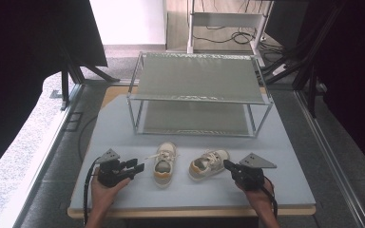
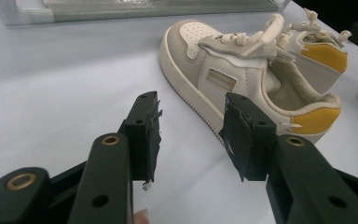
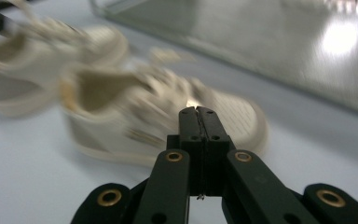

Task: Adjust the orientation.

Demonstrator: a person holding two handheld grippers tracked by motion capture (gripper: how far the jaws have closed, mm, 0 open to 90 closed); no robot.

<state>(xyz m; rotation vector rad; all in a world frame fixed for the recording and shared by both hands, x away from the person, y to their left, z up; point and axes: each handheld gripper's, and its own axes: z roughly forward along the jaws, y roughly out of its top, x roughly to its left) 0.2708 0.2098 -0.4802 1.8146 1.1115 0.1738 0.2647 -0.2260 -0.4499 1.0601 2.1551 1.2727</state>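
1. Two small cream sneakers with mustard-yellow heel patches are seen on the pale grey worktop [image 1: 123,118], in its near half, ahead of a two-tier wire shelf rack [image 1: 199,92] that stands toward the far edge.
2. The left sneaker [image 1: 164,164] is set with its toe toward the rack and its heel toward the near edge. The right sneaker [image 1: 208,164] is set aslant just beside it, toe toward the right edge; a narrow gap is seen between the two.
3. The left gripper [image 1: 135,167] is held near the left sneaker, apart from it. Its jaws are spread partway with nothing between them; in the left gripper view the sneaker's side [image 2: 223,79] lies just ahead of the pads, untouched.
4. The right gripper [image 1: 228,165] is clenched, jaws pressed flat together on nothing. Its tip is at the toe end of the right sneaker [image 3: 168,107]; whether it touches cannot be told, the right gripper view being blurred.
5. Handling, as judged: the sneakers are likely light, child-sized, with a stiff rubber sole and softer padded uppers. The collar and tongue are expected to give under pressure; the loose laces may snag on a pad.
6. Best hold, as judged: across the heel counter or over the collar rim, one pad inside the opening and one outside. The smooth toe cap is likely slippery and is better avoided.
7. The clenched gripper would need to be released before any hold is taken.
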